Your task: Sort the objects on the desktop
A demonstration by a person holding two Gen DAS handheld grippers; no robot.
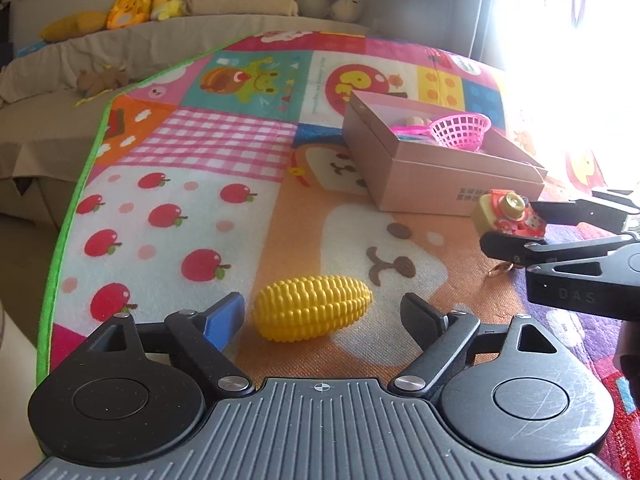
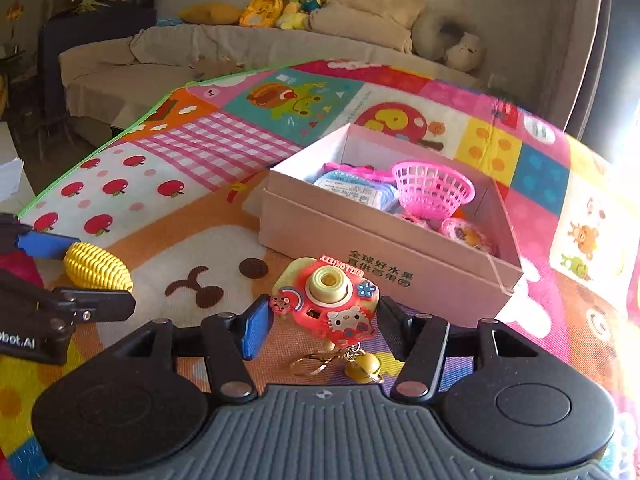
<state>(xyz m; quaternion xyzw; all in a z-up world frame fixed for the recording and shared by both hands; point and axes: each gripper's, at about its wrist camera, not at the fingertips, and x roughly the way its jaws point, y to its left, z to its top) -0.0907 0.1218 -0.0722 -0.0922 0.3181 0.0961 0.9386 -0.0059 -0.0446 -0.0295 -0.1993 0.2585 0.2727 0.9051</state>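
A yellow toy corn (image 1: pixel 313 307) lies on the colourful play mat (image 1: pixel 192 184), between the open fingers of my left gripper (image 1: pixel 324 316), which do not touch it. It also shows in the right wrist view (image 2: pixel 97 267). A red and cream toy camera keychain (image 2: pixel 326 301) sits between the fingers of my right gripper (image 2: pixel 324 322), with its ring and yellow bell (image 2: pixel 362 368) hanging to the mat. The jaws stand close on both sides of the camera; contact is not clear. The camera also shows in the left wrist view (image 1: pixel 508 213). A pink cardboard box (image 2: pixel 384 258) stands just behind.
The box (image 1: pixel 436 184) holds a pink plastic basket (image 2: pixel 434 190), a blue packet (image 2: pixel 356 192) and other small toys. A beige sofa (image 2: pixel 240 46) with plush toys and pillows runs behind the mat. The mat's green edge (image 1: pixel 60 240) is at the left. Bright glare fills the right.
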